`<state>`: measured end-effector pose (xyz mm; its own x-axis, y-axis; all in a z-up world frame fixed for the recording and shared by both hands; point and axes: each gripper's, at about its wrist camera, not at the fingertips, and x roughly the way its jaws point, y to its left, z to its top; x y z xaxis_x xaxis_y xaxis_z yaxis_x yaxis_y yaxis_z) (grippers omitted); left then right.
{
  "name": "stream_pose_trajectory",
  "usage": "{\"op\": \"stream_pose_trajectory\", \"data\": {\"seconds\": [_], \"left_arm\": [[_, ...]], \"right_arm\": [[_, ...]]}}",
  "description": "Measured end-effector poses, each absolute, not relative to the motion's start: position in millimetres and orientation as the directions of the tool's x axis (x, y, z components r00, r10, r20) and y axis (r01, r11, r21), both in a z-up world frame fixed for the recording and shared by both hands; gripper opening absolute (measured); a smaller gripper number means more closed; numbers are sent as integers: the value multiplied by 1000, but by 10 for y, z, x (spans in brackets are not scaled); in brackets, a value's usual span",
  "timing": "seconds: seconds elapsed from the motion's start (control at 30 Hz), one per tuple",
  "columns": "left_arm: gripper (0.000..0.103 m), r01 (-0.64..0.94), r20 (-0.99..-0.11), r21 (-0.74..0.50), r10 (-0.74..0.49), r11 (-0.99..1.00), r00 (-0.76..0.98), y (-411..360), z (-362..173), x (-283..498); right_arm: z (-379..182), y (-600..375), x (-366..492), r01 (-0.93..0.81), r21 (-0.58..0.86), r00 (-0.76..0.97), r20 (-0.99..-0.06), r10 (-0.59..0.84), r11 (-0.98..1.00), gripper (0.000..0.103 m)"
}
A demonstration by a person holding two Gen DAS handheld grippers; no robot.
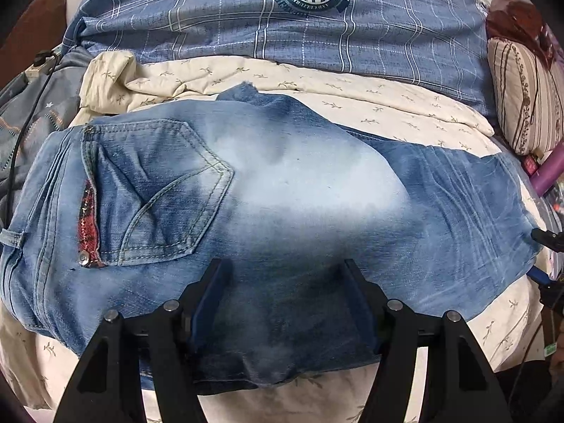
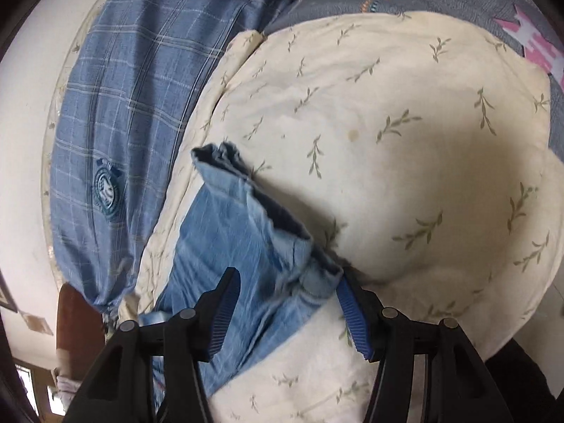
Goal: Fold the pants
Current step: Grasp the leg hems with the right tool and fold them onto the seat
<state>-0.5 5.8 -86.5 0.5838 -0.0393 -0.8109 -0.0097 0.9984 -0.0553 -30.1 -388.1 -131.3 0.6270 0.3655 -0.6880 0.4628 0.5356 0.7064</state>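
Observation:
Faded blue jeans lie folded lengthwise across a cream leaf-print sheet, waist to the left, with a back pocket facing up. My left gripper hovers over the near edge of the seat, open, with denim lying under and between its fingers. In the right wrist view the leg end of the jeans runs up from the bottom, and its frayed hems are rumpled on the sheet. My right gripper is open, its blue pads on either side of the leg without pinching it.
A blue plaid duvet is heaped behind the jeans. A striped pillow and a purple object sit at the right. A grey star-print blanket and a black cable lie at the left.

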Motion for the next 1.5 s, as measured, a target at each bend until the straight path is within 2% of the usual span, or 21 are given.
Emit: {"op": "stream_pose_trajectory", "data": {"seconds": [0.07,0.13,0.3,0.47,0.63,0.77,0.93,1.03,1.17,1.2,1.23,1.3,1.4,1.5], "left_arm": [[67,-12,-810,-60,-42,998,585,84,-852,-11],[67,-16,-809,-72,-49,997,586,124,-838,-19],[67,-48,-799,-100,-52,994,599,263,-781,-51],[67,-123,-768,-131,-22,984,640,510,-676,-91],[67,-250,-695,-60,140,966,705,766,-475,-235],[67,-314,-641,-29,224,949,734,964,-357,-343],[67,-319,-657,-35,219,947,721,1114,-382,-363],[67,-321,-661,-37,218,946,718,1137,-394,-355],[67,-297,-659,-44,195,954,727,1088,-380,-353],[67,-285,-659,-46,185,957,729,1049,-378,-345],[67,-276,-659,-48,177,960,731,1019,-375,-341],[67,-243,-655,-52,151,969,741,923,-365,-326],[67,-188,-643,-61,105,980,758,773,-353,-322],[67,-110,-638,-98,23,989,770,626,-352,-312]], "right_arm": [[-1291,-3852,-291,456,698,643,-687,338,553,57],[-1240,-3790,-284,457,653,639,-713,288,604,28],[-1059,-3656,-336,410,623,682,-694,229,666,21],[-574,-3112,-283,244,554,746,-631,211,796,17],[-284,-2276,-148,68,473,742,-612,272,878,17],[-347,-1705,-84,-28,441,694,-637,335,897,17],[-834,-1145,32,-112,466,540,-713,448,877,23],[-1035,-999,7,-123,437,507,-744,435,891,25],[-1005,-1229,36,-127,543,472,-703,532,830,32],[-986,-1299,60,-122,576,454,-692,562,808,41],[-969,-1368,67,-121,611,437,-675,595,783,57],[-895,-1452,47,-145,661,419,-633,651,736,67],[-771,-1602,22,-193,720,406,-560,722,667,67],[-651,-1865,64,-166,717,503,-529,684,677,67]]}}
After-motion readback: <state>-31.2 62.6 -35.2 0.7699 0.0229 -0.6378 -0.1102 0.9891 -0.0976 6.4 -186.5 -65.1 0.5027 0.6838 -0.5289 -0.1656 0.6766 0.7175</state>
